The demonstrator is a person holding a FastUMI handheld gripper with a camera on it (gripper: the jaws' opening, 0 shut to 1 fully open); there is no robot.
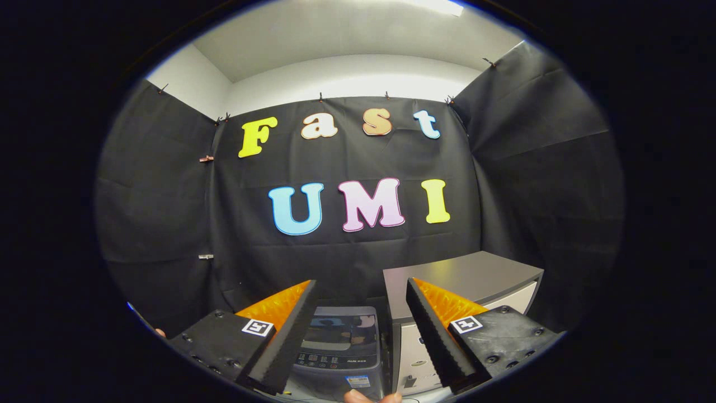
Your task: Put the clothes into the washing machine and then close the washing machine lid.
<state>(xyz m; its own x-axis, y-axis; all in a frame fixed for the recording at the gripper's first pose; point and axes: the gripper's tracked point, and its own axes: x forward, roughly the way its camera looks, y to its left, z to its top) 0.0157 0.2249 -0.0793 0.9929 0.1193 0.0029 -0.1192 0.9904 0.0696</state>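
Hand-held gripper (358, 336): fingers spread wide apart, nothing between them, nothing pressed by either. Released state.

Washing machine (341, 347): small top-loader, seen between and just beyond the fingers, low in the gripper view. Its lid (340, 331) lies flat and down, a dark glossy panel that mirrors the booth. Control strip sits on the near edge of the top. No clothes can be made out; whether any lie inside the drum cannot be told through the reflections on the lid. A shut lid fits both a load already in and closed, and a machine with the load yet to go in. The frame does not settle which.

Just to the right of the machine, touching or nearly so: a grey-topped cabinet (464, 277) with pale front.

Fingertips of a person (372, 397) show at the near side, below the machine.

Risks, as judged:
- The glossy lid offers little to bite on; a wide-open finger could slide off its edge.
- The cabinet stands close against the machine's right side; the right finger could knock its corner on any descent.
- The gripper rides high and looks over the machine, so the top is seen at a shallow angle; depth is easily misjudged.

Surface and room: what the machine stands on is hidden. Black cloth walls (168, 212) on three sides, white wall above, ceiling light overhead.
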